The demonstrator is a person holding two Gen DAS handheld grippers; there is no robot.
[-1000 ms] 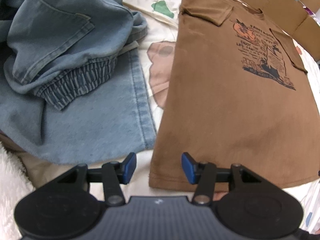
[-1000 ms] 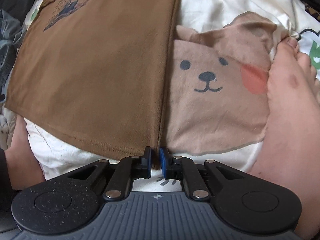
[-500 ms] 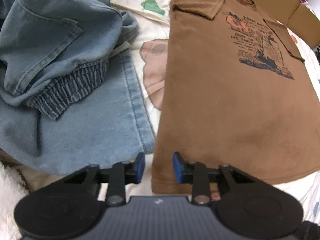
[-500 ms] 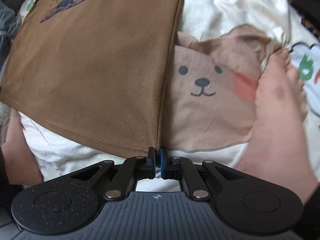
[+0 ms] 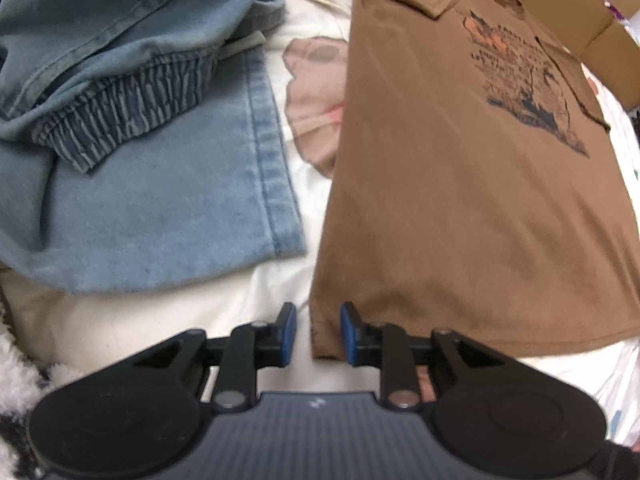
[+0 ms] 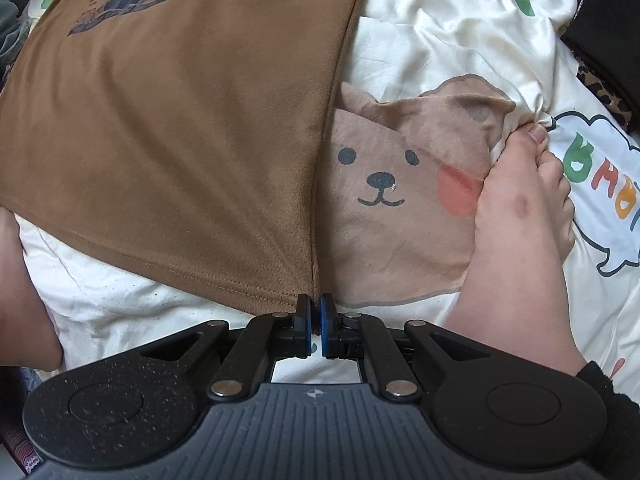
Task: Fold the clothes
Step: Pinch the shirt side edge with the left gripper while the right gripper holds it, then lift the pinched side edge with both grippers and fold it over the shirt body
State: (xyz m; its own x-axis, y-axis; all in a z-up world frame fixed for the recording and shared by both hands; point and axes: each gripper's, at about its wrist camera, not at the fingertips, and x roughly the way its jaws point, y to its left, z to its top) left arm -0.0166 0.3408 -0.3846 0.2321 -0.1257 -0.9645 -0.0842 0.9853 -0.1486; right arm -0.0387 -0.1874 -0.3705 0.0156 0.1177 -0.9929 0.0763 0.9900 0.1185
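I have two grippers, one in each hand. My left gripper [image 5: 316, 334] points steeply down at the near left corner of the brown T-shirt [image 5: 460, 200]. Its jaws stand narrow, with a small gap, and the corner of the hem lies in this gap; the blue pad [image 5: 347, 334] on the right side is at the cloth, but I cannot tell if both pads press it. My right gripper [image 6: 315, 322] points straight down at the other near corner of the same hem, and its jaws are closed together on the edge of the T-shirt [image 6: 180, 140], where the cloth pulls into small folds.

I count one T-shirt. It lies flat on the bed sheet [image 6: 460, 40], print side up, with its two sleeves folded inward over the chest. On the sheet I see one printed bear face [image 6: 384, 184], and the side edge of the shirt covers a part of it.

Around it: one pile of blue denim [image 5: 152, 184] lies just beside the shirt on the left, crumpled, with an elastic cuff [image 5: 120, 116] on top. One cardboard box [image 5: 560, 8] stands behind the collar. Two bare feet rest on the sheet: one foot [image 6: 520, 220] near my right gripper, on the bear's cheek, and another foot [image 6: 20, 288] at the left edge of that view.
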